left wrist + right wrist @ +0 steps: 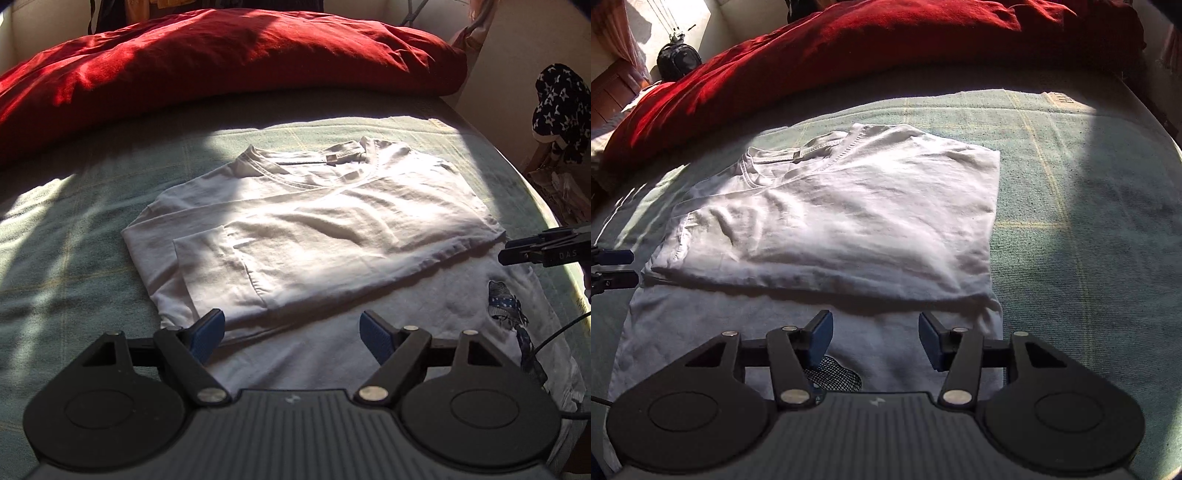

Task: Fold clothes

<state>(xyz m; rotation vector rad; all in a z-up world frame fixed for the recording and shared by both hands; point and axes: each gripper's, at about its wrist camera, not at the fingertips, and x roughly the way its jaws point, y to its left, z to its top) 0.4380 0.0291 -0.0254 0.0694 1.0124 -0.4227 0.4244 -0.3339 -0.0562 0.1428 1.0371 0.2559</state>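
1. White T-shirt [332,229] lies on the green bed cover [74,229], sides and sleeves folded in, near part with the print [506,306] flat.
2. Left gripper [291,332] and right gripper [875,339] hover over the near part, fingers spread, gripping nothing.
3. Judged mid-fold: next likely a lengthwise fold, needing both near corners gripped.

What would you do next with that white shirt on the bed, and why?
Probably lower both tongs onto the near hem of the white shirt and pinch it. The left tongs and right tongs are open and hold nothing. The top half is already folded across, while the printed lower part lies flat nearest them on the green bedspread, so folding it up seems next.
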